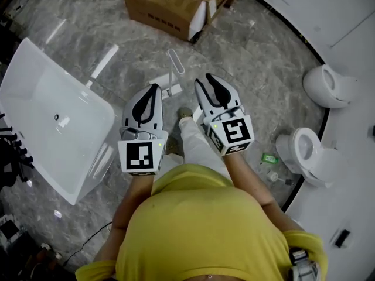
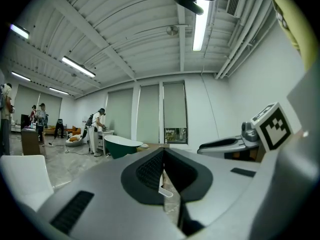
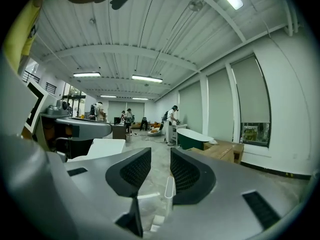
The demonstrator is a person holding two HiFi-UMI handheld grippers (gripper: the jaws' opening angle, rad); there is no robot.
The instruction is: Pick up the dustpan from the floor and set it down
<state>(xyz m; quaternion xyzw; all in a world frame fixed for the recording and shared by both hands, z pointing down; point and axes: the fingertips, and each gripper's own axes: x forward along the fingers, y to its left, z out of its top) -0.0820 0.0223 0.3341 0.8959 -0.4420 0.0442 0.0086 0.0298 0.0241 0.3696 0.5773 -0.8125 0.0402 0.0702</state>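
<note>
Listener: Dustpan (image 1: 174, 69) first. Where is it?

Describer: It is white and sits on the grey marble floor (image 1: 263, 57), just ahead of both hand-held grippers and touched by neither. A cardboard box (image 1: 176, 4) lies beyond it.

Listener: And the grippers themselves?

Describer: Seen from above, a person in a yellow shirt holds them side by side, pointing forward. The left hand-held gripper (image 1: 154, 88) has its jaws together, with nothing between them. The right hand-held gripper (image 1: 204, 82) has its jaws apart and empty. The dustpan's long handle shows through that gap, farther off.
</note>
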